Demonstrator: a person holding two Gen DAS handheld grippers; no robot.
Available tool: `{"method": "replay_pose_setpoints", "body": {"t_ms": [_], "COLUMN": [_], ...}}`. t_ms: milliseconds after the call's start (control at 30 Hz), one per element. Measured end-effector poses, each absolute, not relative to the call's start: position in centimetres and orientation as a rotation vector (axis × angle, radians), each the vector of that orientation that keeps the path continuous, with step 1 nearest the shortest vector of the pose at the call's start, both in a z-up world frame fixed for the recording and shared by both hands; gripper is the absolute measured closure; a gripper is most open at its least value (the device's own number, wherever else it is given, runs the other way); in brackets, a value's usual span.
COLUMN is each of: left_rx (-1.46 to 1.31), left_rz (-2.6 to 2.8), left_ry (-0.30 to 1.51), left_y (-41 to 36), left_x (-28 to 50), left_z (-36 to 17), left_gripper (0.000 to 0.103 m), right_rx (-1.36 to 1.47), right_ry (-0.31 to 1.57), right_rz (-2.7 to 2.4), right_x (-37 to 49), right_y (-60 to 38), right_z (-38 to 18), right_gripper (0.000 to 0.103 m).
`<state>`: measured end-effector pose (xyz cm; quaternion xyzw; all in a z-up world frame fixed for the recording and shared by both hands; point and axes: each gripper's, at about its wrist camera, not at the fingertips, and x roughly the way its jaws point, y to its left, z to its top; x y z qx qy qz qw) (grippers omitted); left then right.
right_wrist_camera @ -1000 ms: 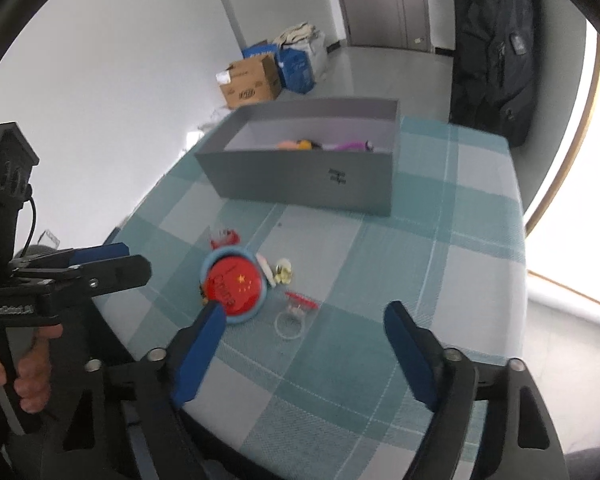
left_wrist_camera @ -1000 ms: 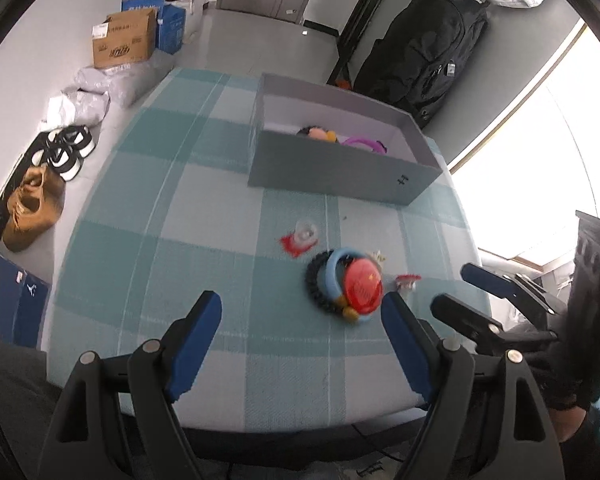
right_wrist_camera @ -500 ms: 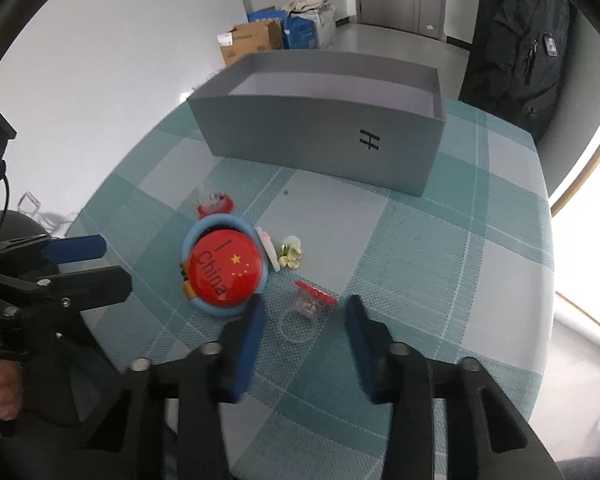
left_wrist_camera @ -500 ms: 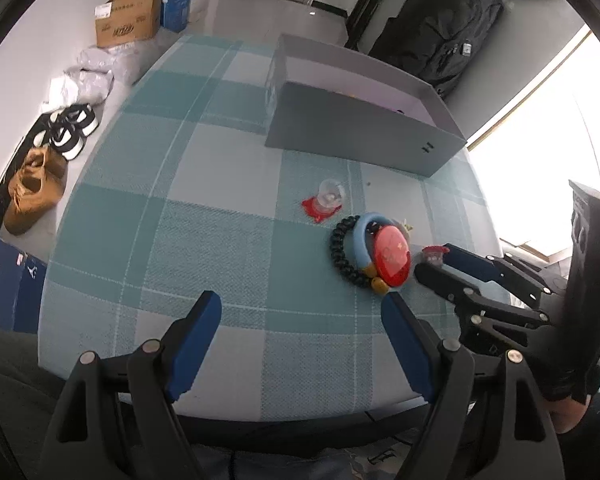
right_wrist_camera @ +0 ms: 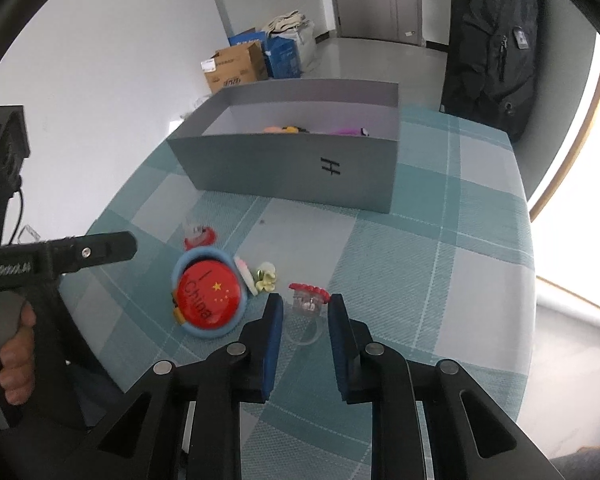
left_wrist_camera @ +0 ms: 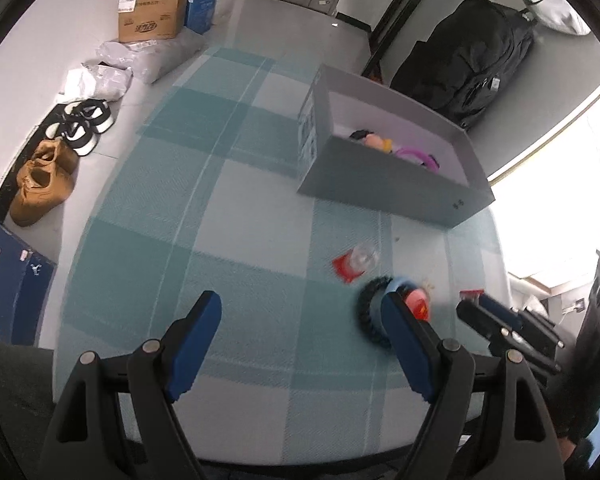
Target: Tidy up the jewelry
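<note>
the right hand-held gripper points steeply down at the tabletop, and its jaws have just been closing. they are now narrow, with the clear ring with a red top lying between the 2 blue pads. a small gap still shows on each side of the ring, so i judge the pads do not press on it yet; nothing is lifted. the ring lies directly ahead of this hand-held gripper, just past the fingertips, so the coming move turns on a last small closing, not on a reach. its long axis runs from the clear band, nearest the wrist, to the red top farther away, about along the pointing line of the fingers.

the ring is small, of transparent plastic, with a red scalloped cap; it will probably slip easily.

just to the left of it lie a small yellow flower piece and a red round badge resting in a light blue ring, and farther off a second red and clear piece.

the left hand-held gripper is wide open and holds nothing. its right finger covers part of the badge in its own view, but it is clearly farther from the clear ring than the right one.

well beyond these things stands the grey box, open at the top, with some pink, yellow and purple pieces already inside. i judge the ring should go there.
</note>
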<state>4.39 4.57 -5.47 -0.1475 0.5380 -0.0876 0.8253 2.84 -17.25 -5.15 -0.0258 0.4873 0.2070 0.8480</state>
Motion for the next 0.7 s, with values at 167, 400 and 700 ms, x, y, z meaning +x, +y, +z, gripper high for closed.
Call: {"method": "replay_pose_setpoints", "body": {"t_ms": [167, 400, 700], "left_rx": [-0.309, -0.262, -0.238], "left_rz": [-0.228, -0.249, -0.268], "left_ry": [1.147, 1.153, 1.178], "left_y": [3.7, 2.3, 1.6], "left_x": [4.4, 4.8, 5.6], "left_z": [-5.4, -5.3, -5.8], "left_gripper": [0.025, 0.025, 0.041], "right_rx": [-0.007, 0.101, 0.16], "right_ry": [1.002, 0.969, 0.931], "right_rz": [0.431, 0.41, 0.405], "right_x": [2.8, 3.5, 3.2], "right_y": [-18.2, -20.4, -22.0], "right_z": [-4.5, -3.3, -1.9], "right_gripper": [0.081, 0.085, 0.085]}}
